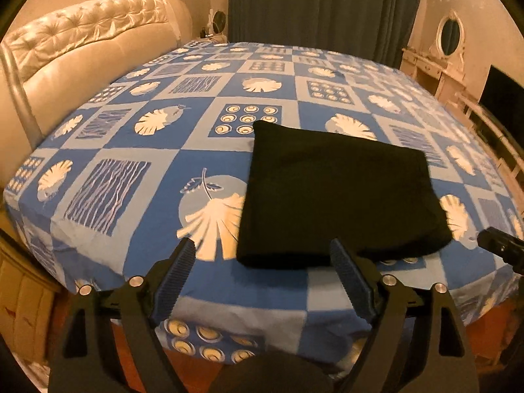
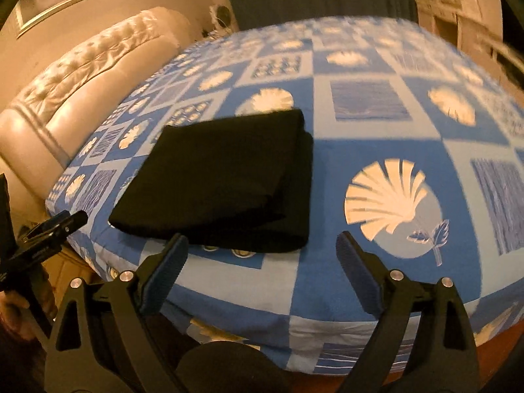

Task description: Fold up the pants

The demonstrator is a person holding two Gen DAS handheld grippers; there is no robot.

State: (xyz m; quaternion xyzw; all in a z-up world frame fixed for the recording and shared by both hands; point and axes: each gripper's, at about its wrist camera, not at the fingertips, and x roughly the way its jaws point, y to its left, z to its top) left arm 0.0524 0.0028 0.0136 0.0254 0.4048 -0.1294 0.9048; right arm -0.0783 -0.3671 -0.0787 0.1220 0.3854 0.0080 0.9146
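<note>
A: Report the position of the pants.

B: The black pants (image 1: 337,193) lie folded into a compact rectangle on the blue patterned bedsheet (image 1: 157,170), near the near edge of the bed. In the right wrist view the stacked layers of the fold show along the right side of the pants (image 2: 222,177).

A: State of the left gripper?

B: The left gripper (image 1: 262,262) has its jaws spread apart, holding nothing. It hangs above the near edge of the sheet, with the near edge of the pants showing between its fingers.

A: And the right gripper?

B: The right gripper (image 2: 262,255) also has its jaws apart and grips nothing. The pants lie ahead and to its left.

A: Surroundings?

B: A cream tufted headboard (image 1: 91,32) stands at the far left, a dark curtain (image 1: 324,3) at the far side, and a white dresser with an oval mirror (image 1: 450,34) at the far right.
</note>
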